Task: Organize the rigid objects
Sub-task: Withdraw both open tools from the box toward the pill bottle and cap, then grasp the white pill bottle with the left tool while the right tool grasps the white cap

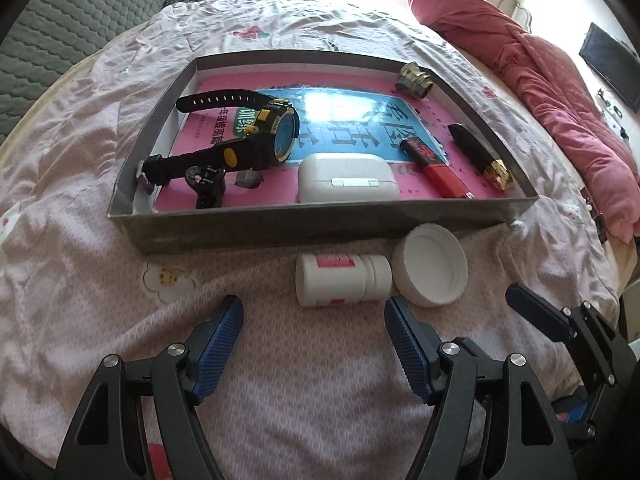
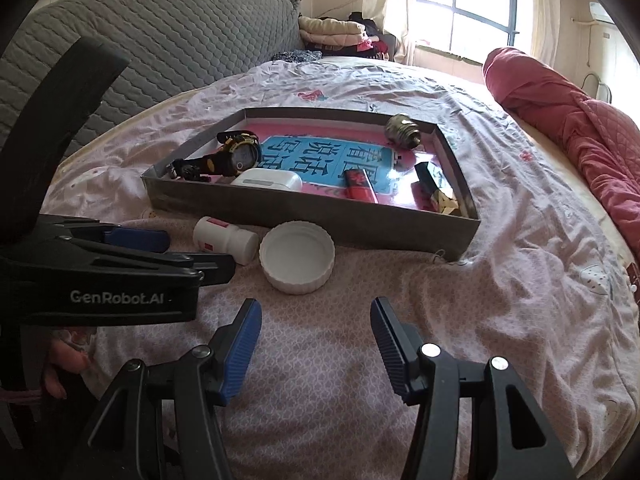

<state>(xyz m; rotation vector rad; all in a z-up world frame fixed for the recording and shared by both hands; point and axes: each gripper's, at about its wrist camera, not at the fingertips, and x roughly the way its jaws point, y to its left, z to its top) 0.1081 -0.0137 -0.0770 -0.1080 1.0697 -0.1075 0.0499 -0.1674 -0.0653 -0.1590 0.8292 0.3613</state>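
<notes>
White plastic, a small bottle (image 1: pixel 343 279) lies on its side on the pink bedspread (image 1: pixel 100 184), just beside an upturned white lid (image 1: pixel 431 266), both against the near wall of the grey tray (image 1: pixel 320 224). The left gripper (image 1: pixel 314 322) hangs spread wide, grasping nothing. Inside the tray sit a black-and-yellow watch (image 1: pixel 256 136) and an earbud case (image 1: pixel 348 178).

From the right wrist view, the right gripper (image 2: pixel 316 320) is likewise released above the bedspread, lid (image 2: pixel 297 256) ahead, bottle (image 2: pixel 224 239) just left, partly behind the left gripper.

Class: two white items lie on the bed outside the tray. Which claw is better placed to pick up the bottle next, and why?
Left. The left claw is open, directly facing the white bottle; the right claw faces the white lid.
</notes>
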